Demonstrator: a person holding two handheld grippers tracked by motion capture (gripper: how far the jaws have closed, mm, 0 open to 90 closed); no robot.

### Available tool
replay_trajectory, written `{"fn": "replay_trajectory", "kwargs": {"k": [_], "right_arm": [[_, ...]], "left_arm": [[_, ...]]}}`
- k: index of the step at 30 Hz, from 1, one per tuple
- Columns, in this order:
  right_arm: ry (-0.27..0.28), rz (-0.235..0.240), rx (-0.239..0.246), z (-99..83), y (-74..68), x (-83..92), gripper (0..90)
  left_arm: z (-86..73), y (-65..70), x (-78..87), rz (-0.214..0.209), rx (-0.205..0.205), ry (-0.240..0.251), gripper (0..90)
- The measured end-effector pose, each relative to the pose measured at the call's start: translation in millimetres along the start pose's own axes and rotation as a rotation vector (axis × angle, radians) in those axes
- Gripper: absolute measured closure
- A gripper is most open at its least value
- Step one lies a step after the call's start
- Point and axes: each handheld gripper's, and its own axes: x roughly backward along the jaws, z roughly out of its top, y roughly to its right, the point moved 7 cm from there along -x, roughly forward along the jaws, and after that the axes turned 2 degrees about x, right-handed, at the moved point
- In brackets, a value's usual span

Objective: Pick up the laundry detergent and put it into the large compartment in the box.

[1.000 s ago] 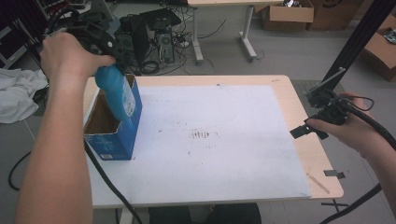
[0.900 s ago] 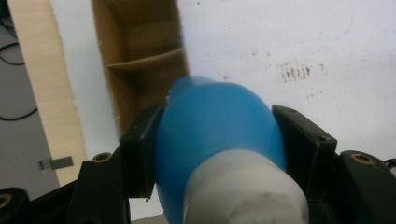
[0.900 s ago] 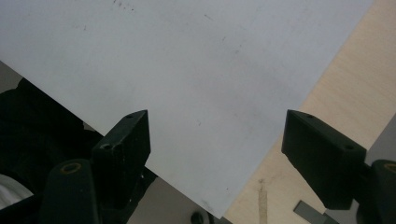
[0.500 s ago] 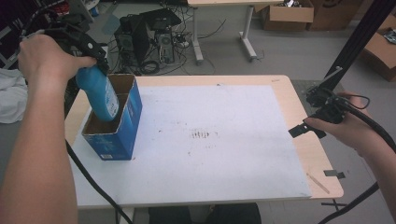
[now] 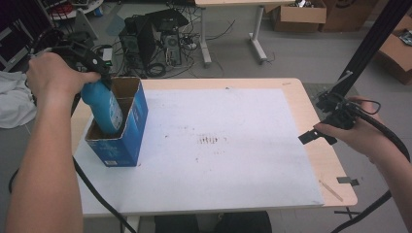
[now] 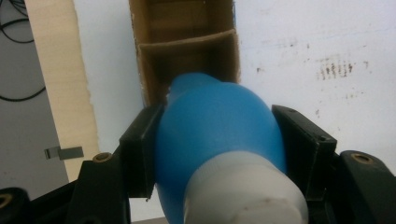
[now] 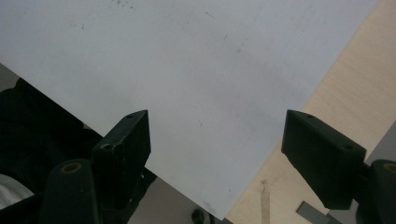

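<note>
Bottle (image 5: 104, 110) lower, between left hand-held gripper (image 6: 217, 140) jaws

From above our side we looked forward and down over the whole bench (image 5: 301, 111). The left gripper (image 6: 217, 140) camera sat close behind its jaws, facing down into the blue box (image 6: 187, 51), which the high view shared. The right gripper (image 7: 215, 154) camera looked closely at the white sheet (image 7: 187, 70).

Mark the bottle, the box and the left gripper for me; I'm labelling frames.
bottle (image 5: 103, 108), high view, blue body.
box (image 5: 137, 116), high view, blue outer side wall.
left gripper (image 6: 215, 135), left gripper view, midway between its jaws.
</note>
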Motion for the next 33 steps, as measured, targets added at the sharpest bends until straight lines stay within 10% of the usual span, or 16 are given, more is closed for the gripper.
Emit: {"fn": "replay_trajectory", "kwargs": {"k": [33], "right_arm": [[-0.013,0.005,-0.006,0.3,2.5,-9.3,24.2]], "left_arm": [[-9.6,-11.6,-97.2,-0.007,-0.008,-0.117,38.6]]}}
